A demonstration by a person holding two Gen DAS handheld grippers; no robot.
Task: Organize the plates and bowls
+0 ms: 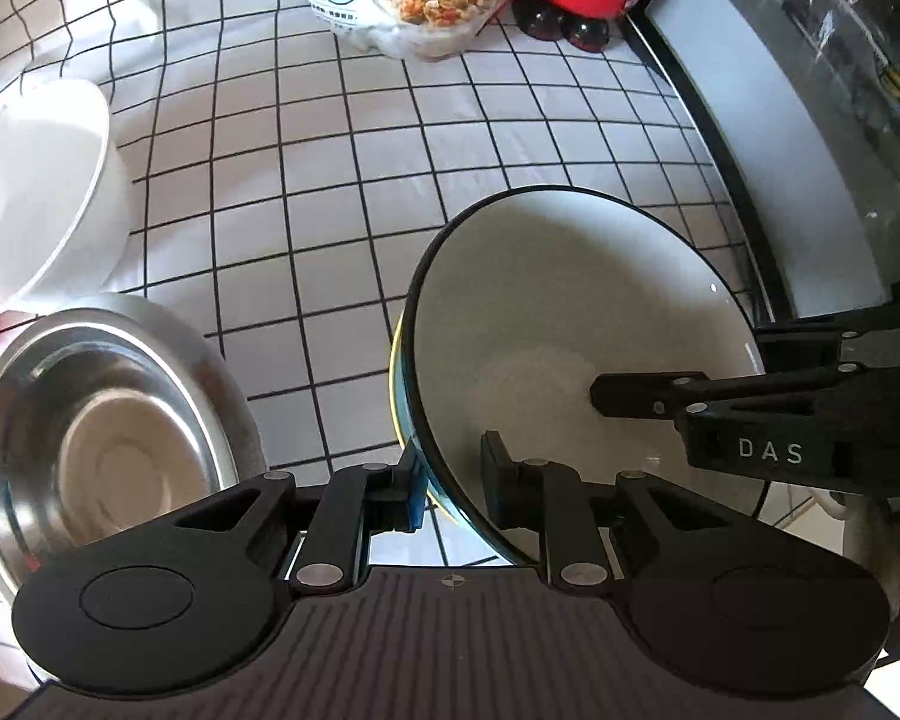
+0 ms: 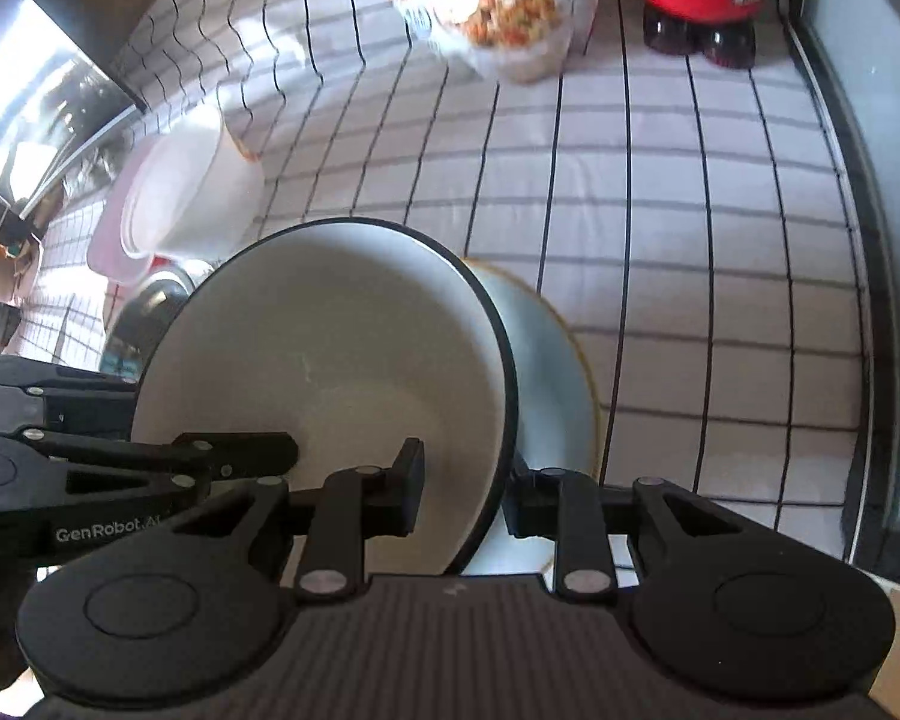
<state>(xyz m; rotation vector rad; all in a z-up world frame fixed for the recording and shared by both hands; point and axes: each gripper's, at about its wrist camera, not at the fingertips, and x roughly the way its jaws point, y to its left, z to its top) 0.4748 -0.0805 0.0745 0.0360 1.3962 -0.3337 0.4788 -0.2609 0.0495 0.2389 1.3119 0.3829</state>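
White plastic bowl (image 1: 36, 192) and steel dish (image 1: 108, 444) sat left on the grid cloth (image 1: 342, 192). Left gripper (image 1: 450, 474) and right gripper (image 2: 465, 495) each pinched opposite rims of the black-rimmed white ceramic bowl (image 1: 570, 324), held tilted. Level it before lowering, I'd say; release both together.

Tilted dark-rimmed white bowl (image 1: 570, 312) above tablecloth

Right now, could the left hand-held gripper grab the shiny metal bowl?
Probably not yet. The left hand-held gripper is shut on the black-rimmed bowl, which the right hand-held gripper grips too. The metal bowl sits uncovered just beside it, so the path looks free once it lets go.
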